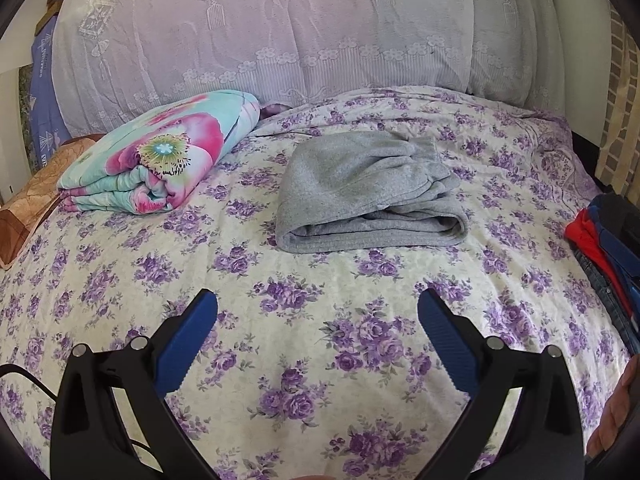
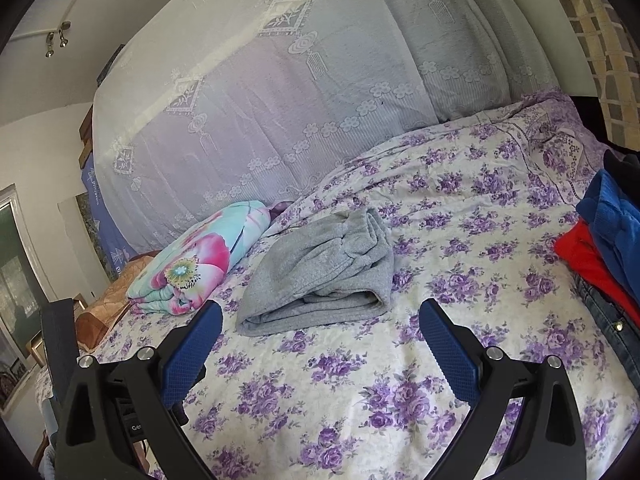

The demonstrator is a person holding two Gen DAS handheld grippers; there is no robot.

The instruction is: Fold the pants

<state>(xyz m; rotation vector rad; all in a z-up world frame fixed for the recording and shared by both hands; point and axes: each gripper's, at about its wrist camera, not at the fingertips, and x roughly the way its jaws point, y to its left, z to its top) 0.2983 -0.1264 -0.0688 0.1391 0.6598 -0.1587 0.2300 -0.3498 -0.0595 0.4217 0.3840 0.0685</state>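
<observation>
1. Left gripper (image 1: 318, 312): released, blue-padded fingers (image 1: 188, 344) spread wide with nothing between them, held above the bed (image 1: 320, 360), not touching the floral sheet.
2. Grey pants (image 1: 368, 192): already folded into a thick stacked bundle, lying on the bed straight ahead of the left gripper and well apart from it; a bare band of sheet sits between the fingertips and the bundle's near folded edge.
3. Right gripper (image 2: 320, 316): also released, fingers (image 2: 452, 352) splayed, empty, hovering over the sheet (image 2: 360, 380).
4. From the right wrist view the pants (image 2: 320, 276) lie ahead and slightly left of the gripper's centre line; the bundle's near edge appears just beyond the left fingertip (contact cannot be told, but a strip of sheet shows below the edge).
5. Rolled floral quilt (image 1: 160, 156): ahead and left of both grippers, beside the pants but apart from them, a gap of sheet between.
6. Pile of clothes (image 2: 600, 248) (red, blue, denim): far right of the right gripper, at the bed's edge, well apart from the pants.
7. Lace-covered headboard (image 1: 280, 32): beyond the pants, at the far end of the bed.
8. Brown patterned cushion (image 1: 36, 204): far left, next to the quilt.
</observation>
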